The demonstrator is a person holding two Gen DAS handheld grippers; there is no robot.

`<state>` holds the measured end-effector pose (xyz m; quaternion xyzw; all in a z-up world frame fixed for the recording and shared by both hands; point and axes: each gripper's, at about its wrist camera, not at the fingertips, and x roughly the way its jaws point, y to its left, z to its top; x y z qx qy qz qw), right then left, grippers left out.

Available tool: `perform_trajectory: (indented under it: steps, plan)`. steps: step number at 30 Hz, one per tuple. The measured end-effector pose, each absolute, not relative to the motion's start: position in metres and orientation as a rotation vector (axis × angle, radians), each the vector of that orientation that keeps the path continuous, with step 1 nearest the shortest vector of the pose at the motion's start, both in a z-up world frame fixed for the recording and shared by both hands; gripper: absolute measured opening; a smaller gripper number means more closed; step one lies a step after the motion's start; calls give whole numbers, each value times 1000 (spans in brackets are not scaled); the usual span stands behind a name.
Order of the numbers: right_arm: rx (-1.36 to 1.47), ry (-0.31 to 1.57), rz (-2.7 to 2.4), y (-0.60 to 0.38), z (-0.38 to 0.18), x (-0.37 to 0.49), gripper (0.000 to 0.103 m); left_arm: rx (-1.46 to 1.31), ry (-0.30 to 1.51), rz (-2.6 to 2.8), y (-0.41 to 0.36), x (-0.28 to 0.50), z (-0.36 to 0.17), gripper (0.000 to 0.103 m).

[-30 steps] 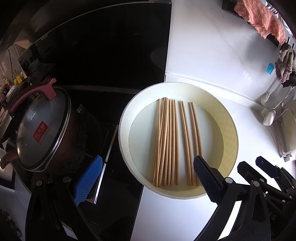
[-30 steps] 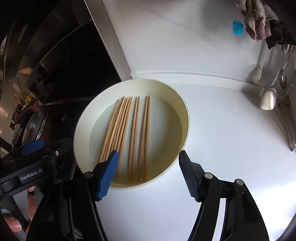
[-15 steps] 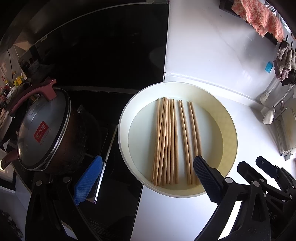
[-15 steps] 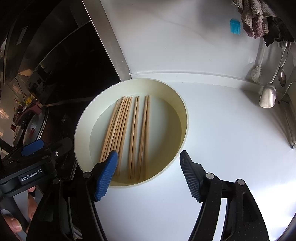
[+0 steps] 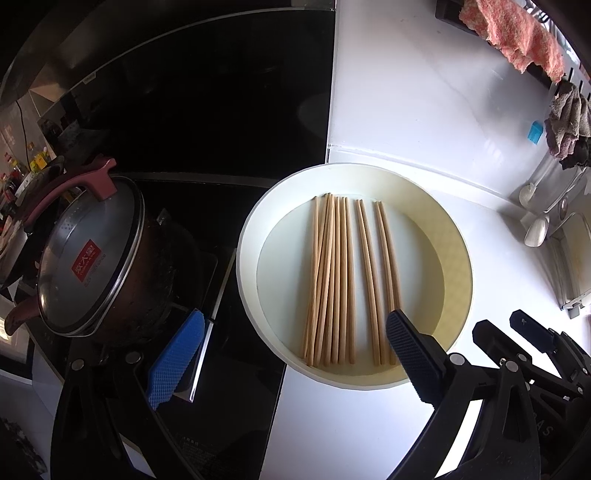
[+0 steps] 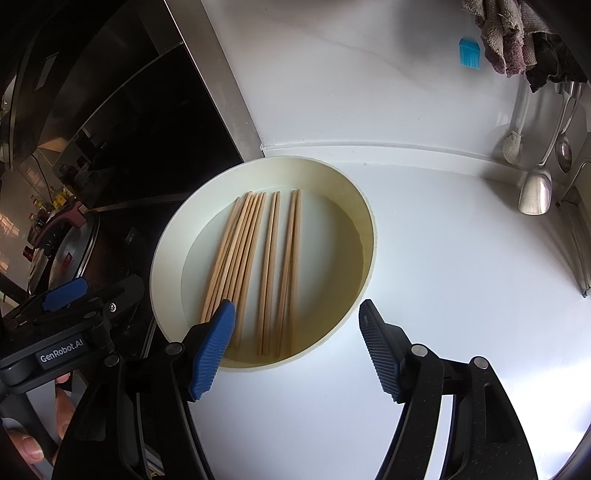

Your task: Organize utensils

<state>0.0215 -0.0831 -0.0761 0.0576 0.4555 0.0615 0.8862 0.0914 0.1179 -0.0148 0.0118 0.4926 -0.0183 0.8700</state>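
Note:
Several wooden chopsticks (image 5: 334,280) (image 6: 255,258) lie side by side in a round cream tray (image 5: 456,236) (image 6: 364,218) on the white counter. Most are bunched at the left, and two pairs lie apart to the right. My left gripper (image 5: 291,354) hovers above the tray's near rim, open and empty, its blue pad over the stove edge. My right gripper (image 6: 295,350) also hangs open and empty above the near rim, its left pad over the ends of the bunch. The left gripper's body (image 6: 70,332) shows at the right wrist view's left edge, with a person's fingers below it.
A lidded pot (image 5: 85,254) with a maroon handle sits on the black stove left of the tray. Spoons and a ladle (image 6: 535,184) hang at the wall on the right, with cloths (image 5: 517,33) and a blue brush (image 6: 469,53) above. A sink edge (image 5: 569,266) lies far right.

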Motion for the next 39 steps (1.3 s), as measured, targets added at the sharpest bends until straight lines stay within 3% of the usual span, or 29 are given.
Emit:
perform_trajectory:
  steps: [39]
  plan:
    - [117, 943, 128, -84, -76, 19, 67, 52, 979, -31, 121, 88, -7, 97]
